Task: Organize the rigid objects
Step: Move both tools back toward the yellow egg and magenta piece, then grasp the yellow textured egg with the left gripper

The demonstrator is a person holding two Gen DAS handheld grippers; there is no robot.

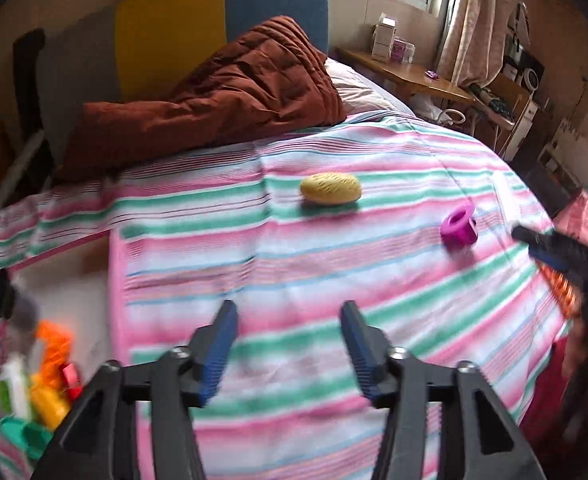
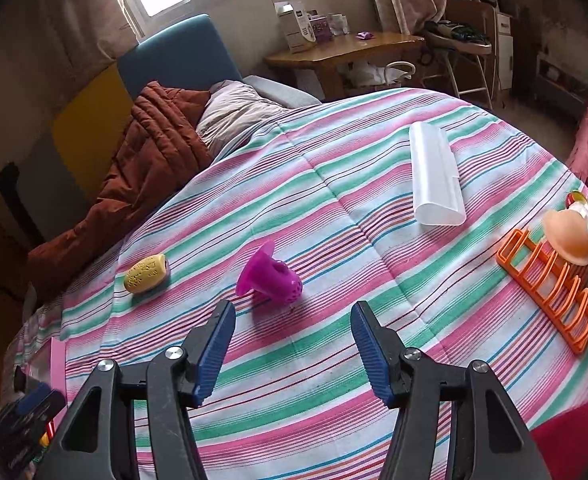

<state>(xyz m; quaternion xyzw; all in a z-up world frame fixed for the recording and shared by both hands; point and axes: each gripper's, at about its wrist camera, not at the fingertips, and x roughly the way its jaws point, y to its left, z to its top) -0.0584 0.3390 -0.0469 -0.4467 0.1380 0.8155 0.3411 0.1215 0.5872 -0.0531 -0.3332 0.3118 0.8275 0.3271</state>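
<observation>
Approach step: right gripper (image 2: 292, 346), jaws apart and empty, must advance toward 12 o'clock onto the magenta perforated plastic funnel (image 2: 272, 276); left gripper (image 1: 290, 350) likewise apart, empty.

Left gripper (image 1: 290, 316) and right gripper (image 2: 293, 316), each seen from its own wrist camera: two black angular arms with triangular cut-outs carry a pair of tapered fingers faced with ribbed blue pads (image 2: 214, 350). Round silver screw heads (image 2: 410, 354) mark the pivots where fingers meet arms. A red garment (image 2: 569, 436) shows at the lower right edge of the right wrist view.
</observation>
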